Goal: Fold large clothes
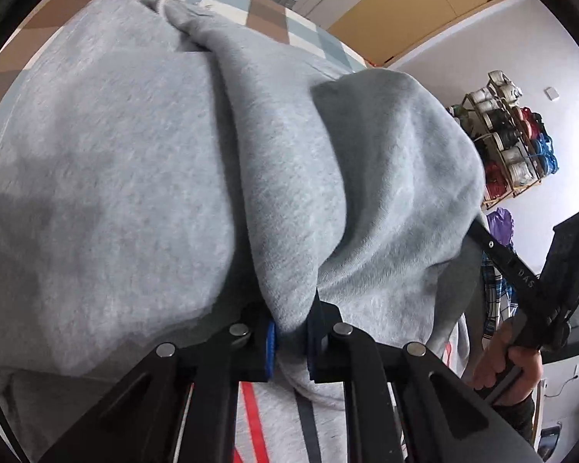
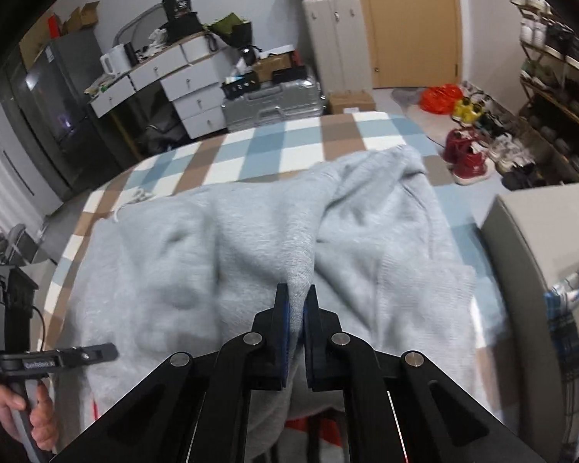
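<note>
- Checked bedding in blue, brown and white covers the bed (image 2: 251, 142), and the grey sweatshirt (image 2: 197, 254) lies spread over most of it, rumpled, with a white drawstring at its far edge.
- Grey fleece of this kind looks thick, soft and limp — likely heavy enough to sag between two holds, not slippery, not fragile. It should crease wherever it is lifted, so a hold on a doubled edge or gathered ridge seems the surest place.
- The left hand-held gripper (image 1: 289, 341) is closed on a gathered fold of the sweatshirt; the cloth bulges out above and below its blue pads, and a loose swell of fabric hangs to the right of the pinch.
- The right hand-held gripper (image 2: 296, 308) is likewise clamped tight on a raised ridge of the same garment — the fold stands up between its two black fingers and runs away toward the far edge.
- Each wrist view also shows the other tool's handle gripped by a person's hand (image 2: 23, 413) at the frame's side.
</note>
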`<state>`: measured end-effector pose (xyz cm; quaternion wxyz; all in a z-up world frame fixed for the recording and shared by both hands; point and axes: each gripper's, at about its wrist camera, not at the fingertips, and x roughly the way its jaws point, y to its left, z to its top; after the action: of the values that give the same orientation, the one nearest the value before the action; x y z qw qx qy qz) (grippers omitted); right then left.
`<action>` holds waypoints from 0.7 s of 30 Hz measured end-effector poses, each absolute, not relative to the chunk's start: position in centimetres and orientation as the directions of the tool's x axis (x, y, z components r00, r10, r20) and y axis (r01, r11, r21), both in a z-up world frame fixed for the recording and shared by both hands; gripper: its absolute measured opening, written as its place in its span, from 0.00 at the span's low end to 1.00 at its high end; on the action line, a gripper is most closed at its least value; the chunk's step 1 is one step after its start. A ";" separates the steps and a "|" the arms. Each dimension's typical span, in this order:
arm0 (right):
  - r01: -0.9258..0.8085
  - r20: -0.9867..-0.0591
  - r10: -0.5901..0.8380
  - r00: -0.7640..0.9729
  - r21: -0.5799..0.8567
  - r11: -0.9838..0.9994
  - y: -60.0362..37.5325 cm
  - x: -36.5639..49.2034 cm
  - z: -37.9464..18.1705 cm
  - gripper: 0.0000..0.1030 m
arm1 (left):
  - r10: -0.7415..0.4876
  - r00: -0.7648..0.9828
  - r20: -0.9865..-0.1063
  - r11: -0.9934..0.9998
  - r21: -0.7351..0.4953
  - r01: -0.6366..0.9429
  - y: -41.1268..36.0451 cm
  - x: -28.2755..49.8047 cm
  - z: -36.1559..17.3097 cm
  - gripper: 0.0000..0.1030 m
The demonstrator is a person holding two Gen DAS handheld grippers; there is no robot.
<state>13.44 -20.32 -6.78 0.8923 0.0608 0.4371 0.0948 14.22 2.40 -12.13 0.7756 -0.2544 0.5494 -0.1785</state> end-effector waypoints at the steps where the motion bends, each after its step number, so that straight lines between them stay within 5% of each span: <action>1: -0.106 -0.779 0.192 0.596 0.160 0.981 -20.4 13.3 -7.4 0.05 | -0.555 0.333 -0.762 0.807 -0.590 -0.005 2.5 14.2 -12.1 0.06; 12: -0.089 -0.836 0.145 0.529 0.116 0.989 -21.0 13.7 -11.1 0.10 | -0.510 0.350 -0.786 0.844 -0.536 0.024 2.7 13.5 -11.7 0.10; 16: -0.067 -0.799 0.222 0.559 0.224 0.972 -22.8 13.1 -8.6 0.42 | -0.460 0.373 -0.806 0.880 -0.471 0.067 1.8 12.9 -10.7 0.11; 19: -0.124 -0.731 0.319 0.604 0.309 0.943 -23.2 12.6 -5.5 0.78 | -0.360 0.468 -0.807 0.929 -0.358 0.097 1.1 12.4 -8.9 0.17; 21: -0.164 -0.697 0.355 0.623 0.328 0.930 -22.7 12.5 -3.9 0.78 | -0.273 0.567 -0.777 0.960 -0.261 0.104 0.9 11.4 -7.2 0.24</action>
<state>12.51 -22.73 -3.89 0.8933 0.1172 0.4089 0.1452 11.42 0.89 -7.22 0.8802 -0.0932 0.4528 -0.1072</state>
